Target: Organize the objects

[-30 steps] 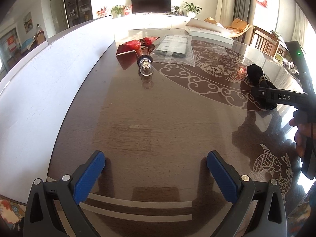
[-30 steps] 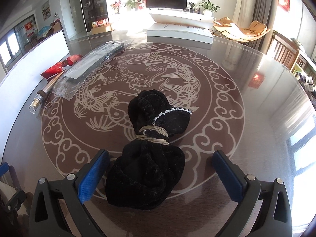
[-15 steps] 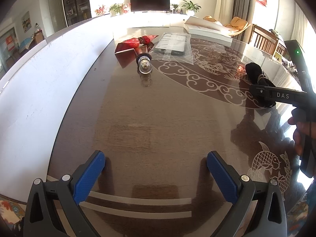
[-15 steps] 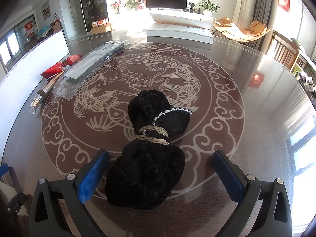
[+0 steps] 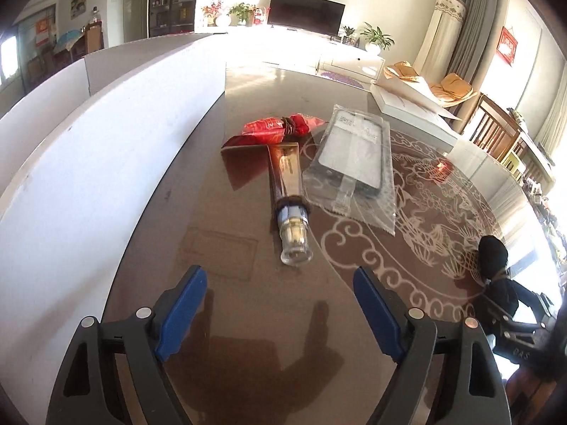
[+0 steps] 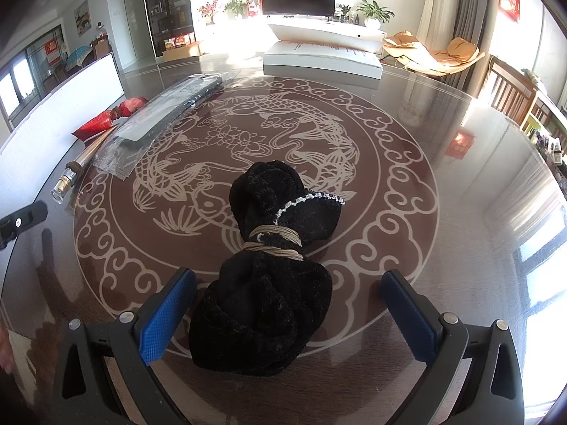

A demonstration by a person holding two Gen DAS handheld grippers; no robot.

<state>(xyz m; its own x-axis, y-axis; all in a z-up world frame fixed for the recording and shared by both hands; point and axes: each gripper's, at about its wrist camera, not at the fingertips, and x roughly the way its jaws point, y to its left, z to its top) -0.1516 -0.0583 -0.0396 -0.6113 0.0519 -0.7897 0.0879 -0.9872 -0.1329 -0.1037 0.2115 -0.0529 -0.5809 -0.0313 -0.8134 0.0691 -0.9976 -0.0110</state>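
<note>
A black cloth bundle point(image 6: 269, 276) tied with tan cord lies on the glass table, between the open blue pads of my right gripper point(image 6: 288, 308), which is around its near end without closing. It also shows at the right in the left wrist view point(image 5: 494, 258). A gold tube with a clear cap point(image 5: 288, 209) lies just ahead of my open, empty left gripper point(image 5: 280, 308). Behind the tube lie a red packet point(image 5: 276, 129) and a phone case in a clear bag point(image 5: 354, 163). All three also show at the left in the right wrist view, the tube point(image 6: 76, 171) nearest.
A white board point(image 5: 88, 163) stands along the table's left edge. A white box point(image 6: 322, 58) sits at the far side of the table point(image 6: 460, 212). Wooden chairs point(image 5: 496, 131) stand to the right.
My left gripper has moved forward and turned right, so the tube is now close in front of it. My right gripper and the black bundle have not moved.
</note>
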